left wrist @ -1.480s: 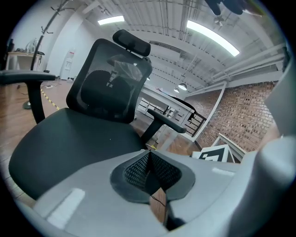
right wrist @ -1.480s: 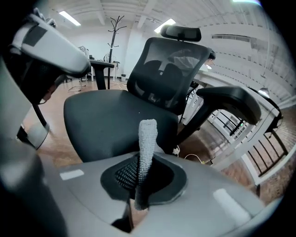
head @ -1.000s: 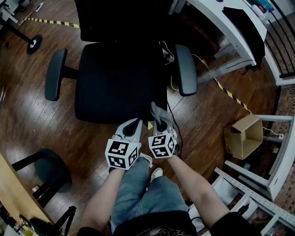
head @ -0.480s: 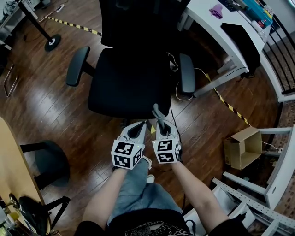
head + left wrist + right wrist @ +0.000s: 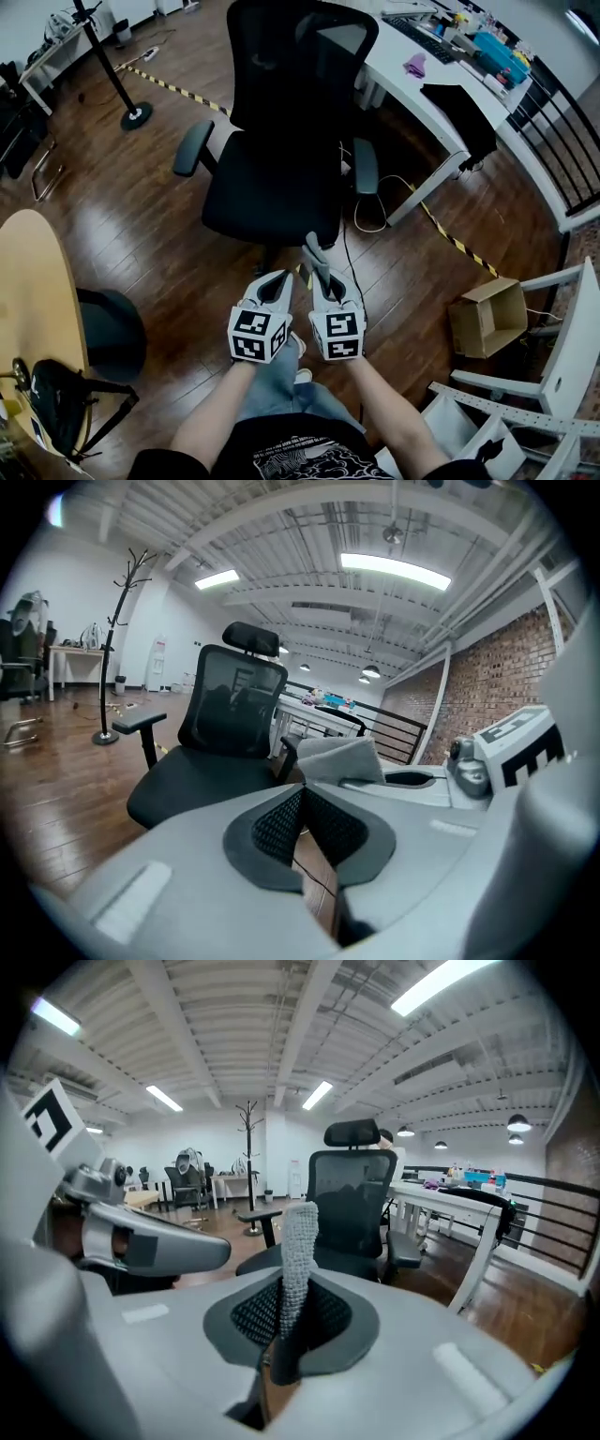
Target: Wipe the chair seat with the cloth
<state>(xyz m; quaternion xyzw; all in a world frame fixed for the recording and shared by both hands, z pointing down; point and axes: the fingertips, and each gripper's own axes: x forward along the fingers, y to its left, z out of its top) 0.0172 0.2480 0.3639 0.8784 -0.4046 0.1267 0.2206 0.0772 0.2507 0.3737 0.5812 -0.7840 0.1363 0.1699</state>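
The black office chair (image 5: 281,103) stands in front of me, its seat (image 5: 267,192) bare, an armrest on each side. Both grippers hang side by side short of the seat's front edge, over the wooden floor. My right gripper (image 5: 319,270) is shut on a grey cloth (image 5: 313,247) that sticks up past its jaws; in the right gripper view the cloth (image 5: 298,1241) stands as a knobbly strip in front of the chair (image 5: 352,1208). My left gripper (image 5: 278,281) is shut with nothing between its jaws. The left gripper view shows the chair (image 5: 211,757) ahead and the cloth (image 5: 342,758) to the right.
A white desk (image 5: 441,70) stands right of the chair, with cables (image 5: 375,211) and striped tape (image 5: 459,244) on the floor below it. An open cardboard box (image 5: 487,314) lies at the right. A round wooden table (image 5: 28,281) and a black stool (image 5: 108,328) are at the left, a coat stand (image 5: 127,80) far left.
The head view has pulled back and tilted up, so the chair looks smaller and farther. Both grippers sit lower in the frame, still together, the cloth still held.
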